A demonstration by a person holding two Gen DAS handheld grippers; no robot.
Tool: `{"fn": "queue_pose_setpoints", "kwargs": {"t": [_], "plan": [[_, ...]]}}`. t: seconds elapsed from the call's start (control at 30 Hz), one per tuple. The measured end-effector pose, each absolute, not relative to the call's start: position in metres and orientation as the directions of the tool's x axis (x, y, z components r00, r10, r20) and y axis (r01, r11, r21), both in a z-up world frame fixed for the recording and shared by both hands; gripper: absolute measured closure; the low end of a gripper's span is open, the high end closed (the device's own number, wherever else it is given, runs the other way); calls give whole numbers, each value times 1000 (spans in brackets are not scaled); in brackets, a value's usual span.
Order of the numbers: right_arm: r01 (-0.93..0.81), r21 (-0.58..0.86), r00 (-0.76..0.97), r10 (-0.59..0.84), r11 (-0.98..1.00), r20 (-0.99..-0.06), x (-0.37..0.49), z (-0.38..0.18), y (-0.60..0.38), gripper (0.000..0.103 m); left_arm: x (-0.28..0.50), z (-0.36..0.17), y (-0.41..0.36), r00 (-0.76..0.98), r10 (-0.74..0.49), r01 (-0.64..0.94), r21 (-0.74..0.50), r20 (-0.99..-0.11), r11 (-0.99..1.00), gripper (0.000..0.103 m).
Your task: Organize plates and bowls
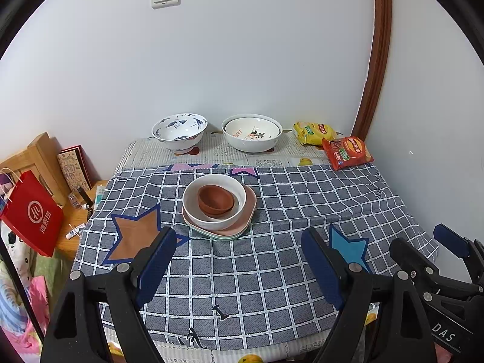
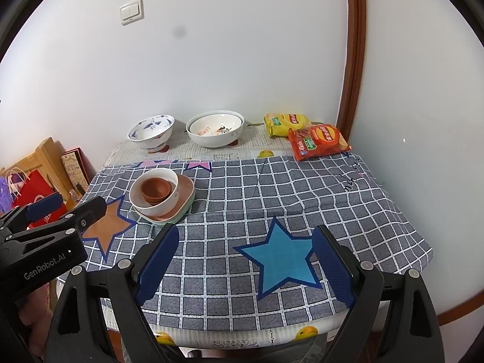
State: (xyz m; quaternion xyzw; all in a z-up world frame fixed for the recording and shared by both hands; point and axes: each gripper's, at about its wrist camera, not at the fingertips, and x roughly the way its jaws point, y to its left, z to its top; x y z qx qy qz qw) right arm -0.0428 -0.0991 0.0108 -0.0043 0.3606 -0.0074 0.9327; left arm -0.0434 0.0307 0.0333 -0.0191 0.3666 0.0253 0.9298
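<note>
At about 9 o'clock of the left wrist view, beside the table, hangs a red paper bag (image 1: 31,213) in front of a wooden frame (image 1: 42,151). The table carries a grey checked cloth (image 1: 272,260) with star patches.

The left gripper (image 1: 239,263) hovers low over the near part of the cloth, at 6 o'clock of its own view. Its jaws stand wide apart and nothing is between them.

In the middle of the cloth, toward 12 o'clock from the left gripper, there is a stack: a brown bowl (image 1: 216,201) sits inside a white bowl (image 1: 211,216), and this rests on a pink plate (image 1: 248,208), which lies on a pale green plate (image 1: 225,236).

At the far edge, near the wall, a blue patterned bowl (image 1: 179,130) stands at 11 o'clock of the stack, and just to its right a large white bowl (image 1: 252,133) has a second bowl nested in it.

At about 2 o'clock of the stack lie a yellow snack bag (image 1: 313,133) and a red snack bag (image 1: 348,152), touching each other.

The right gripper (image 2: 245,264) hovers over a blue star patch (image 2: 281,257), also wide open and holding nothing. The stack is at its 10 o'clock.
</note>
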Motion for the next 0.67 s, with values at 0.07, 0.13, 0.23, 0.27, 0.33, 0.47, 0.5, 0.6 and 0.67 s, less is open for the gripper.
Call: {"fn": "queue_pose_setpoints", "kwargs": {"t": [0.07, 0.13, 0.23, 0.27, 0.33, 0.47, 0.5, 0.6, 0.67], "plan": [[11, -13, 740, -17, 1000, -672, -43, 11, -99, 14, -44, 33, 31, 729, 34, -62, -16, -683, 998, 19], [13, -12, 740, -17, 1000, -672, -43, 11, -99, 14, -44, 34, 31, 730, 32, -60, -17, -683, 998, 19], [11, -10, 740, -15, 1000, -672, -44, 10, -99, 14, -44, 33, 31, 730, 33, -62, -18, -683, 998, 19], [11, -10, 741, -15, 1000, -671, -43, 10, -99, 14, -44, 34, 31, 730, 34, -63, -17, -683, 998, 19], [10, -9, 741, -13, 1000, -671, -43, 10, -99, 14, -44, 34, 32, 730, 36, -64, -16, -683, 998, 19], [0, -2, 742, -1, 1000, -670, -42, 10, -100, 14, -46, 35, 32, 733, 43, -67, -9, -679, 998, 19], [3, 3, 742, 0, 1000, -671, -42, 10, -101, 14, -46, 36, 32, 734, 46, -68, -6, -678, 998, 19], [-4, 11, 745, 10, 1000, -667, -44, 11, -102, 14, -45, 36, 33, 736, 54, -75, -2, -675, 997, 19], [-12, 17, 748, 20, 1000, -663, -44, 11, -101, 14, -43, 35, 31, 735, 63, -77, 9, -675, 997, 19]]}}
